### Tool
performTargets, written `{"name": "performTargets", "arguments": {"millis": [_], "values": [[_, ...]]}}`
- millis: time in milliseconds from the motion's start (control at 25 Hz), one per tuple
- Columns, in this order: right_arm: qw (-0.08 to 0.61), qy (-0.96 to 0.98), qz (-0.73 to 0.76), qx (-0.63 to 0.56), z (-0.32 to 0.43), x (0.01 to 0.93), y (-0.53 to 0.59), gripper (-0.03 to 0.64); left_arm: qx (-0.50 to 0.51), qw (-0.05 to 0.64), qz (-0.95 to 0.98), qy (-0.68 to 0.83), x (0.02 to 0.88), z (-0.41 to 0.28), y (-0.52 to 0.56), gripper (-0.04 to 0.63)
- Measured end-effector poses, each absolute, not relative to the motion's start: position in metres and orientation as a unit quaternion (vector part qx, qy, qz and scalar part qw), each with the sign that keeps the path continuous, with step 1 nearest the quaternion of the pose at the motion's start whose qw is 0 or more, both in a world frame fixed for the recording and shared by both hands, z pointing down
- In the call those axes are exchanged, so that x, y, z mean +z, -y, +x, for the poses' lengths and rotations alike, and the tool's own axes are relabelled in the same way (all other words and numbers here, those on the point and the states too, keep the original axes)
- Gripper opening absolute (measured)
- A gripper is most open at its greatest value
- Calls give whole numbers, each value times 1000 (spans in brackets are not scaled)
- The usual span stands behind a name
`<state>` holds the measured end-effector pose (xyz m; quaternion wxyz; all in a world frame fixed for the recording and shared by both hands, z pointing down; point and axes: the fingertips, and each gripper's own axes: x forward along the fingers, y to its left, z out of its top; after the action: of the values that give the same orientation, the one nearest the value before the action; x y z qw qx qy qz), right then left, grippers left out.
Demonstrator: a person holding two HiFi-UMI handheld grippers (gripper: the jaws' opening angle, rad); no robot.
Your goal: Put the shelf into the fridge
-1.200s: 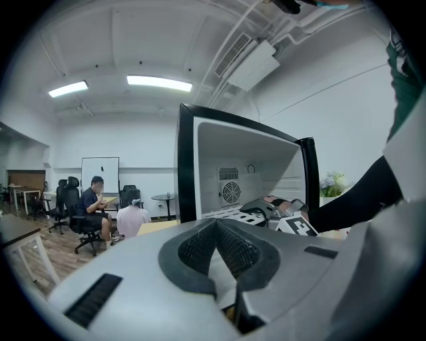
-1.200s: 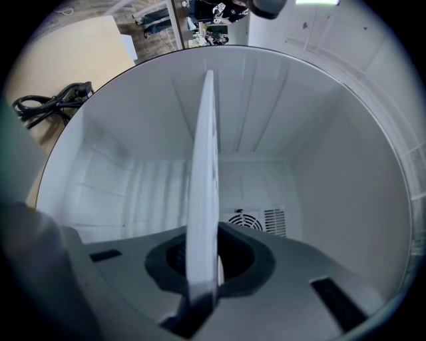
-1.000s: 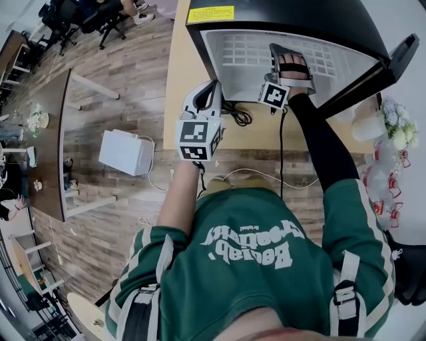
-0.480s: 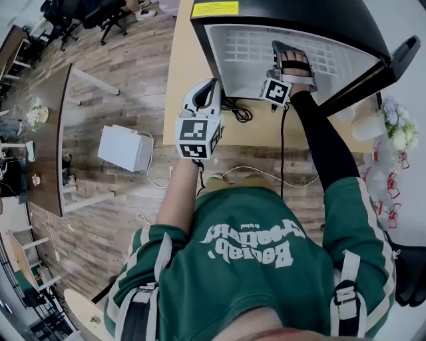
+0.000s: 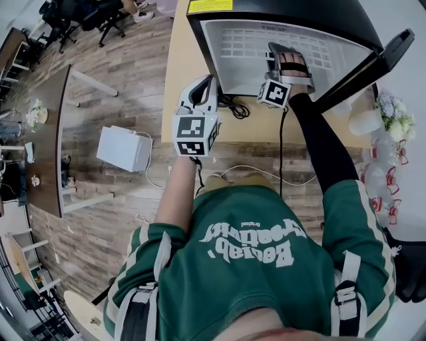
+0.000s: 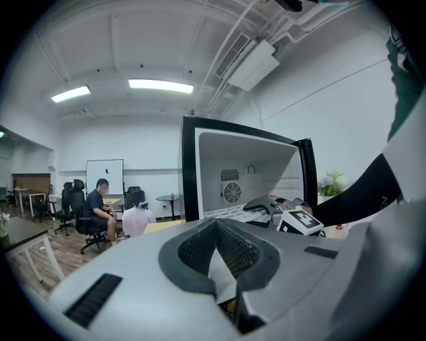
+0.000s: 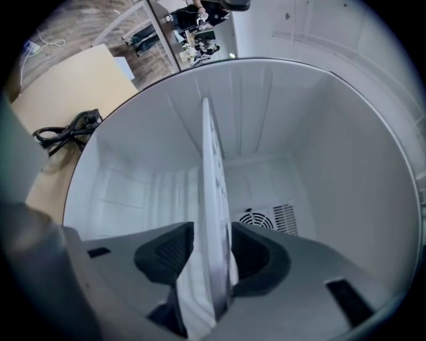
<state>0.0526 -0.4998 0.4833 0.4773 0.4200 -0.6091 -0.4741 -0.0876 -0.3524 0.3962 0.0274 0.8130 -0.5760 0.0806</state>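
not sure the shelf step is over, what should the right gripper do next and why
Probably pull the right gripper straight back out of the fridge: its jaws have just been opening, and the shelf sits loose between them, already inside.

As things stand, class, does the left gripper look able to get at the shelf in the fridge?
Probably yes: the left gripper hangs just outside the open fridge, and the shelf lies bare on its left. The right gripper, jaws just opening around it, takes only the right side.

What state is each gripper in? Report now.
Left gripper: shut, empty.
Right gripper: open, jaws just been opening, shelf between them, unclamped.
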Motion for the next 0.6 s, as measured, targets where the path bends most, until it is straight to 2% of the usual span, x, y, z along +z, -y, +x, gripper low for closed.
{"name": "performTargets", "arguments": {"millis": [600], "values": [[427, 655, 432, -450, 64, 446, 440, 207, 74, 21, 813, 577, 386, -65, 326, 0]]}}
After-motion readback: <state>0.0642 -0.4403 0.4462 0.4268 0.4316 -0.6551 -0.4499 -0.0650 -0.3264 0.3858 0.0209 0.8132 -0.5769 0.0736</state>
